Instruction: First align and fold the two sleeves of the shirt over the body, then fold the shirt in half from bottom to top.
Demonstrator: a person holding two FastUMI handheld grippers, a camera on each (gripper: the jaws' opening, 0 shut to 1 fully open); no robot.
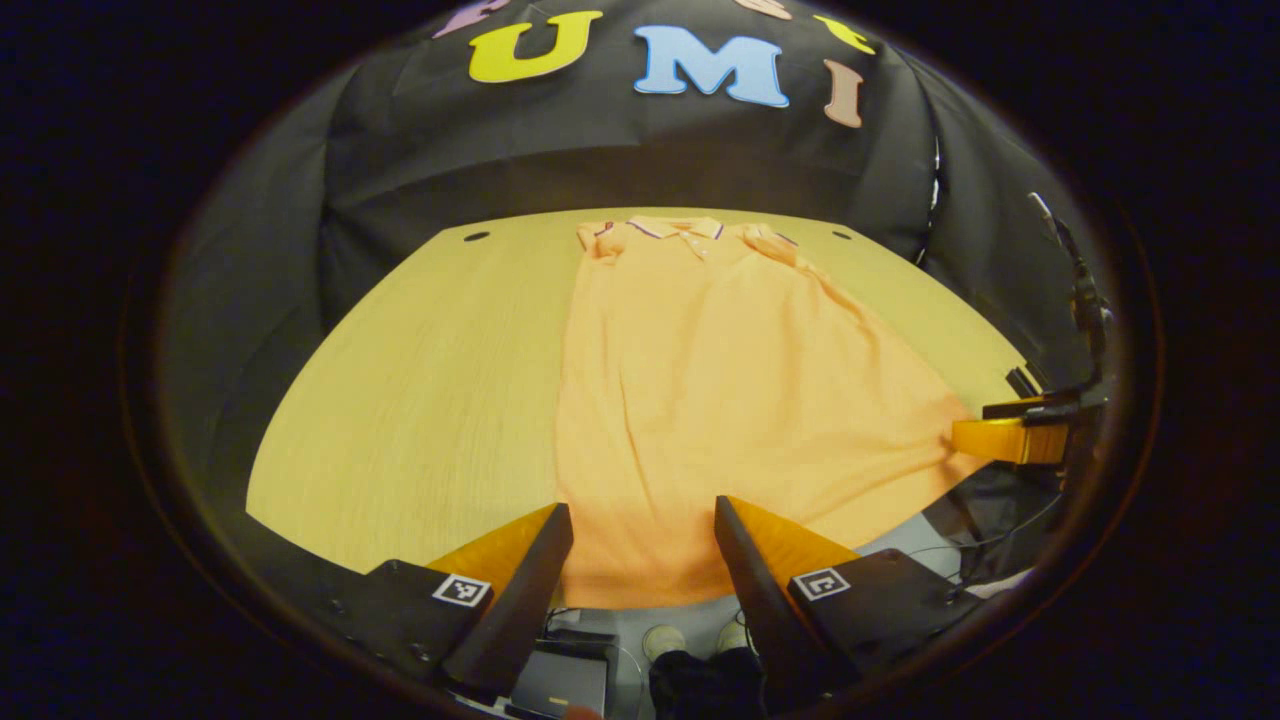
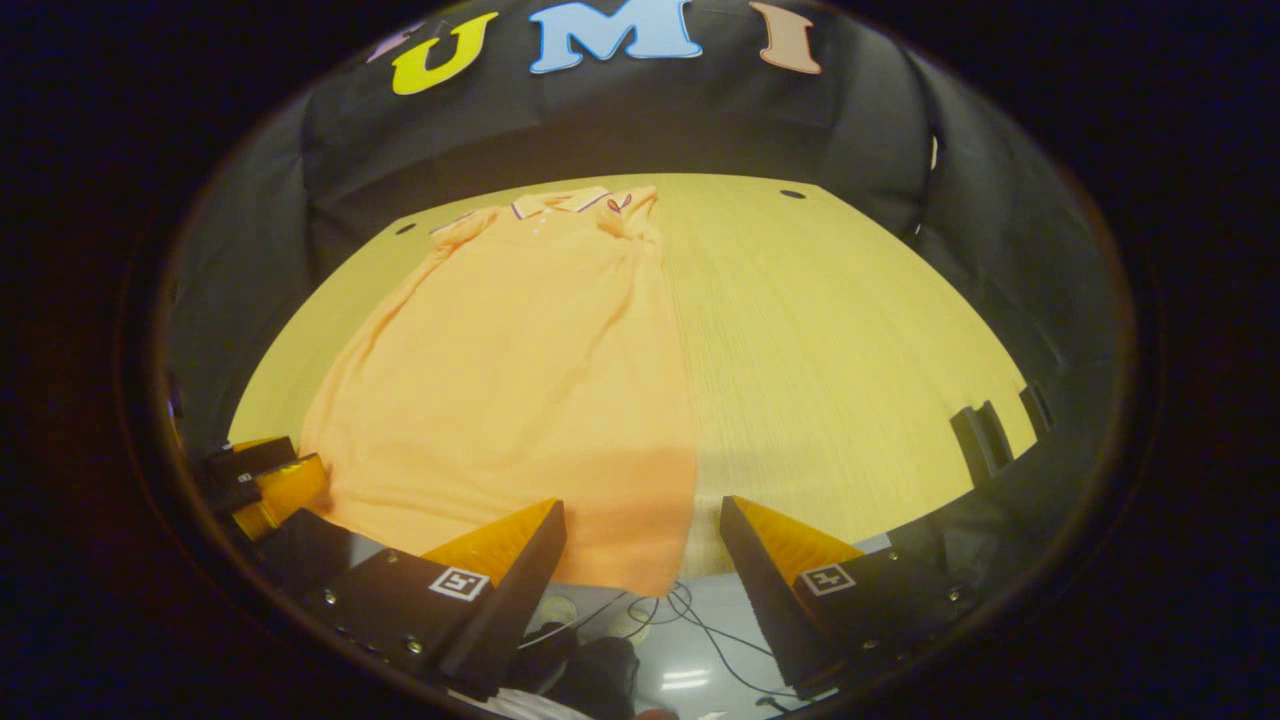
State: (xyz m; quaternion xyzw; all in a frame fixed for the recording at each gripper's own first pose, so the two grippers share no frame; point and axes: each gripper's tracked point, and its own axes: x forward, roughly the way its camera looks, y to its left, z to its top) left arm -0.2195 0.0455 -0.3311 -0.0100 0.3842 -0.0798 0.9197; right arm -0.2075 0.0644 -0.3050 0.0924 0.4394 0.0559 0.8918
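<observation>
Lying flat to the desk (image 1: 420, 400) near edge, shirt (image 1: 720, 400): light, limp; pinch hem corners; left gripper (image 1: 643, 520) and right gripper (image 2: 642, 520) both gaping, empty.

This is a recording booth set up like a lab rather than a home. Black cloth (image 1: 620, 150) walls in a pale wooden table (image 2: 850, 330) on every far side. Below the table's near edge lies a grey floor (image 2: 690, 640) with loose black cables (image 2: 700, 610) trailing across it.
</observation>
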